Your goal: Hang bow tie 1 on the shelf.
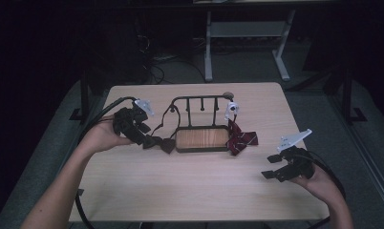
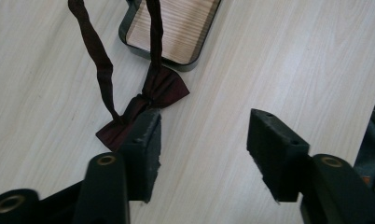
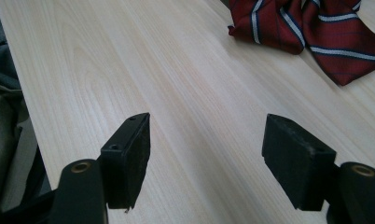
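High view: pale wood table (image 1: 190, 191), room dim, floor perhaps grey.

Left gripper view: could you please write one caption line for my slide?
Open left gripper above the pale wooden table, beside a dark maroon bow tie near the black-rimmed wooden tray.

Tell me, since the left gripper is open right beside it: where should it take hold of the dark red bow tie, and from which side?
Grip the bow tie at its narrow centre knot, coming down from above with the left gripper. The tie lies flat on the table, and the knot is likely its thickest, firmest part; both strap ends meet there.
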Motion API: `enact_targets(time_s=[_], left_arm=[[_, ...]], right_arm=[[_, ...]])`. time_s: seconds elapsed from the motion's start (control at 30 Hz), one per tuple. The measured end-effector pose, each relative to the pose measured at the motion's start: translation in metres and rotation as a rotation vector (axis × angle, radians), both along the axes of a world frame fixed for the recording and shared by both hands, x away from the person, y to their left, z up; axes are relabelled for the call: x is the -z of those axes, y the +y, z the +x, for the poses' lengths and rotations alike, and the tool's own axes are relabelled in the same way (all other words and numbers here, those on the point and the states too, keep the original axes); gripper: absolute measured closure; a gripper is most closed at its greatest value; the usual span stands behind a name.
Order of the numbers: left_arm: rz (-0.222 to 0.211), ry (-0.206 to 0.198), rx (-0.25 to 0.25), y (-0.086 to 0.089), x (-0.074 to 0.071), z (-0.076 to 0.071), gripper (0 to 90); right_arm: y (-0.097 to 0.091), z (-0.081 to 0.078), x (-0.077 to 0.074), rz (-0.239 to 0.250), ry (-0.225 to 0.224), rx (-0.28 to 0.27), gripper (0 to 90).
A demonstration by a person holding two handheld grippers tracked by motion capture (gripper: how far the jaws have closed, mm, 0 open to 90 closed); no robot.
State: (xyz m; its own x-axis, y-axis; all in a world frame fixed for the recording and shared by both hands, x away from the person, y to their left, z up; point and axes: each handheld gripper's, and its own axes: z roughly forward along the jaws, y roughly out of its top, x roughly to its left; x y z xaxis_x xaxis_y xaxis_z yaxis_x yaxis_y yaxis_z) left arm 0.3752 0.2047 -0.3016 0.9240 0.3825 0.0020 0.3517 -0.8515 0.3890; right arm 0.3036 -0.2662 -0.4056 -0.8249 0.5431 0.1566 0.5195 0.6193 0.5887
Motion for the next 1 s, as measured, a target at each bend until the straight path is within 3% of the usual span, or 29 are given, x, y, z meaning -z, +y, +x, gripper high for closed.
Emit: enact_targets(time_s=[0.9,1.0], left_arm=[[-0.034,0.003,-0.01,0.011,0.027,-0.018,37.1],[-0.017,0.006,-0.009,0.012,0.031,-0.019,36.0]], right_arm=[[-0.001,-0.001,0.003,-0.007,0.005,0.0,31.7],[-0.001,-0.001,0.004,-0.007,0.01,0.002,31.7]])
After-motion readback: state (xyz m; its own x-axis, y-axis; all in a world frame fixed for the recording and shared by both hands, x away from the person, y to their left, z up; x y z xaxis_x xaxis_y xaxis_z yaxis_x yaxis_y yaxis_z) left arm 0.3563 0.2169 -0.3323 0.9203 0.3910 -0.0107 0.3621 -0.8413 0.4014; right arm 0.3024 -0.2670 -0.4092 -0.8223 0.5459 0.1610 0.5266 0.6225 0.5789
